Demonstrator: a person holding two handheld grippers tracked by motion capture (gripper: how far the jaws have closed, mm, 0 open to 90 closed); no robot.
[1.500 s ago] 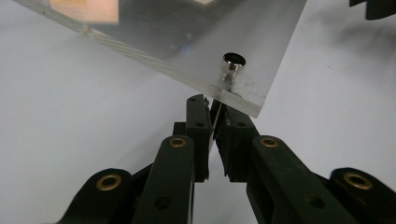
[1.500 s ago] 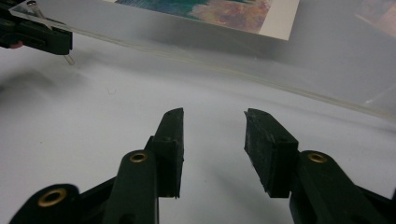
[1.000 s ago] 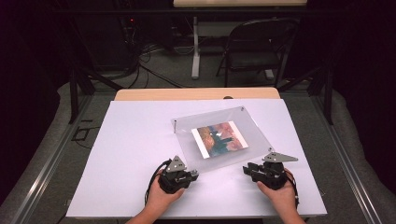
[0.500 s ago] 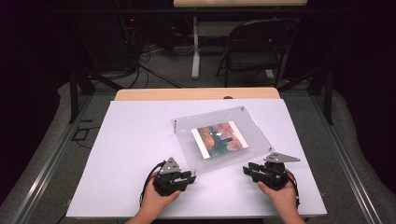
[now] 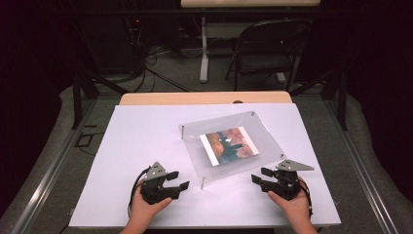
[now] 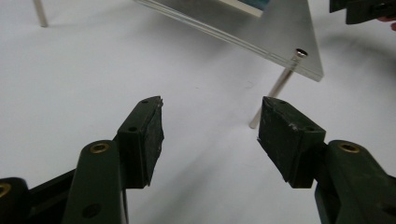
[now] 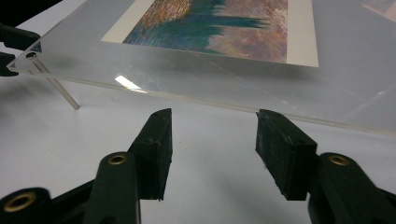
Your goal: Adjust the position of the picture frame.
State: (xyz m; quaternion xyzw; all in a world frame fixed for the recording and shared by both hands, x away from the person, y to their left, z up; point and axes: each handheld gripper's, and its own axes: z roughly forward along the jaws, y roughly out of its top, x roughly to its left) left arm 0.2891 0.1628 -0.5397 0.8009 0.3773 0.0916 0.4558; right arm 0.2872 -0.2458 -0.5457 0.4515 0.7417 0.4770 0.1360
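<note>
I'm holding left hand-held gripper [image 5: 179, 181] spread | right hand-held gripper [image 5: 258, 176] spread | both flanking acrylic frame [image 5: 233, 126]'s near corner on surface [image 5: 146, 131], readying a two-sided lift.

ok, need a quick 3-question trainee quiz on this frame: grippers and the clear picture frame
1. True or false: the left gripper is clamped on the near corner post of the acrylic frame.
2. Multiple choice: what lies inside the acrylic frame? A) a blank sheet B) a colourful print with white side margins C) a key
3. Fill in: the right gripper has its jaws ____, pointing at the frame's near edge without touching it.

Key:
1. False. Its jaws stand apart, short of the post.
2. B
3. open
</note>
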